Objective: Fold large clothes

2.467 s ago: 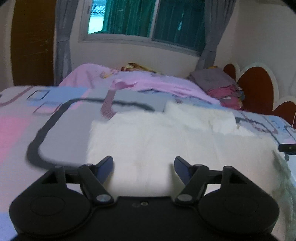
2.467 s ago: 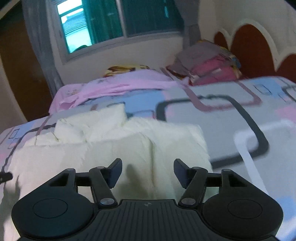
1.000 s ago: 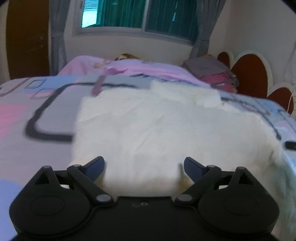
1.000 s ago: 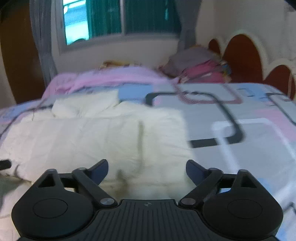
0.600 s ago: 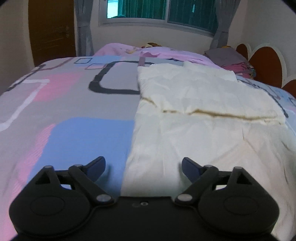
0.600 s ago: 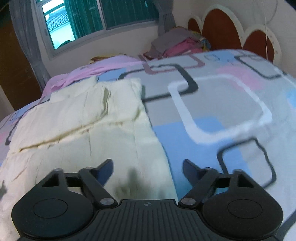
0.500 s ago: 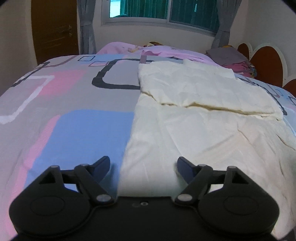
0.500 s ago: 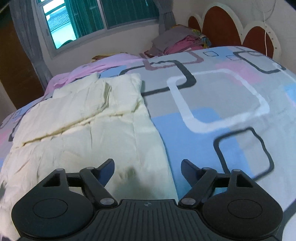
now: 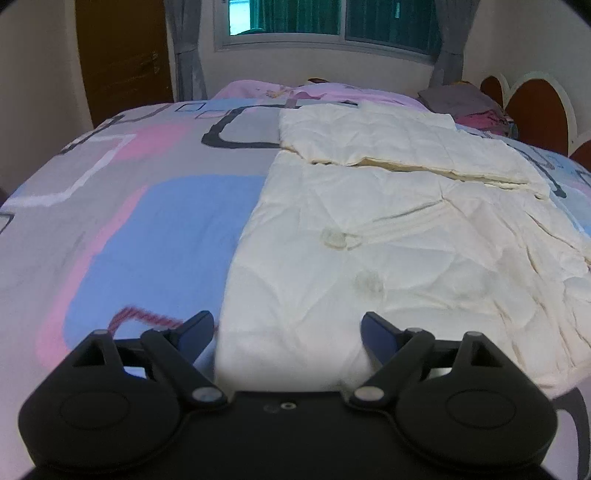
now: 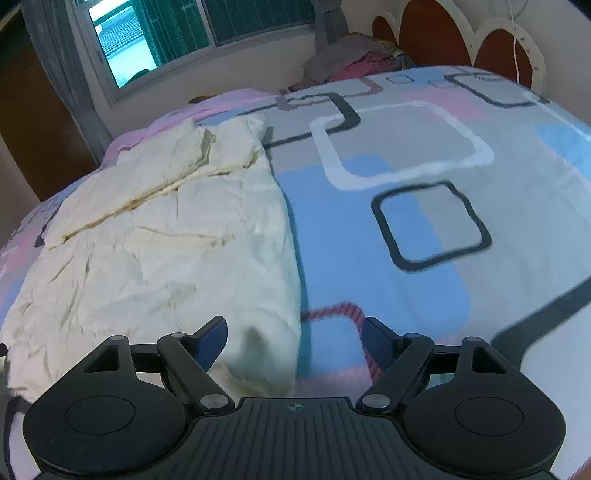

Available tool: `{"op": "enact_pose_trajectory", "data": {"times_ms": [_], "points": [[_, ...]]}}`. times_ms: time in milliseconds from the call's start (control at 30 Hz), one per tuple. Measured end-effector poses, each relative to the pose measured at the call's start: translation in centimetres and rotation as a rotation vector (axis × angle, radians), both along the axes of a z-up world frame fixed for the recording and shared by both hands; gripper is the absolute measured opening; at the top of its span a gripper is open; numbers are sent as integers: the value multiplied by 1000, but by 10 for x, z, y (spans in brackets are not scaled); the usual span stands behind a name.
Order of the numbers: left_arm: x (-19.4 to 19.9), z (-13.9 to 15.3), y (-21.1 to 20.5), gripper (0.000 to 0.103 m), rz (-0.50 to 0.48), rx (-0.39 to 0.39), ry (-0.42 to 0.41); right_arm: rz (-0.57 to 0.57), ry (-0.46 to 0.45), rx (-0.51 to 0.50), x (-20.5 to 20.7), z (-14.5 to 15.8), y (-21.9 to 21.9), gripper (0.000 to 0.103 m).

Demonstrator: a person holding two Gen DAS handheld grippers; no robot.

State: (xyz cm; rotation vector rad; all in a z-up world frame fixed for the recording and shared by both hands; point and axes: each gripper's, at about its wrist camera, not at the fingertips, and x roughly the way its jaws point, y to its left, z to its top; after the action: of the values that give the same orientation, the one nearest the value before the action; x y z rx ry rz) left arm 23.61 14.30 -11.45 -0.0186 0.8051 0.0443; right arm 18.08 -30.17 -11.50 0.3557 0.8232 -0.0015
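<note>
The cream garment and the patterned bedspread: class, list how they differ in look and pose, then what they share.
1. The cream garment is plain; the patterned bedspread carries blue, pink and grey shapes.
2. The garment is creased, its far part folded over itself; the bedspread lies in one smooth layer.
3. The garment covers only part of the bedspread, lying on top.
Both are fabric, spread roughly flat.

Bed [image 9: 155, 206]: patterned cover in grey, blue, pink
Window [image 9: 332, 18]: far wall, grey curtains
Door [image 9: 122, 55]: brown, left
Clothes pile [image 10: 354, 59]: beside headboard [image 10: 443, 40]
</note>
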Motion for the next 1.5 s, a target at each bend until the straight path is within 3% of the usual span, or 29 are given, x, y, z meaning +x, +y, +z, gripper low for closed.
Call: {"op": "enact_pose_trajectory", "data": {"times_ms": [133, 267, 367, 433, 500, 600, 667, 700, 733, 967, 1033, 1100, 1167, 1233, 1267, 1400, 1500], "points": [[-11, -3, 18, 86, 37, -87, 10, -37, 4, 111, -5, -7, -13, 79], [-13, -8, 45, 84, 115, -226, 12, -71, 24, 159, -1, -14, -22, 79], [-10, -13, 58, 81, 120, -322, 20, -86, 26, 218, 3, -19, -29, 79], [-6, -18, 64, 73, 111, -400, 30, -88, 34, 259, 8, -25, -32, 79], [-1, -26, 71, 71, 113, -493, 48, -83, 52, 275, 14, -31, -32, 79], [2, -32, 75, 70, 116, -572, 39, -49, 44, 289, 18, -33, -29, 79], [4, -36, 76, 60, 97, -632, 41, -10, 45, 318, 19, -34, -25, 77], [6, -38, 76, 53, 81, -655, 52, 7, 52, 335, 19, -36, -22, 70], [7, -40, 74, 52, 67, -660, 64, 20, 59, 349, 18, -37, -20, 61], [15, -46, 73, 49, 0, -733, 82, 75, 50, 466, 21, -44, -11, 53], [18, -48, 70, 33, -7, -732, 85, 73, 52, 515, 25, -48, -13, 31], [22, -49, 67, 12, -8, -710, 90, 75, 53, 503, 28, -49, -12, 21], [16, -45, 71, 7, -10, -750, 32, 67, 14, 551, 24, -44, -18, 14], [6, -38, 77, 7, -23, -792, -58, 69, -46, 588, 16, -36, -25, 13], [5, -38, 78, 7, -20, -793, -63, 79, -46, 566, 15, -34, -26, 13], [19, -51, 71, 7, 32, -732, 42, 87, 29, 487, 28, -38, -18, 13], [17, -41, 69, 7, 56, -767, -11, 86, -30, 505, 29, -22, -18, 13]]}}
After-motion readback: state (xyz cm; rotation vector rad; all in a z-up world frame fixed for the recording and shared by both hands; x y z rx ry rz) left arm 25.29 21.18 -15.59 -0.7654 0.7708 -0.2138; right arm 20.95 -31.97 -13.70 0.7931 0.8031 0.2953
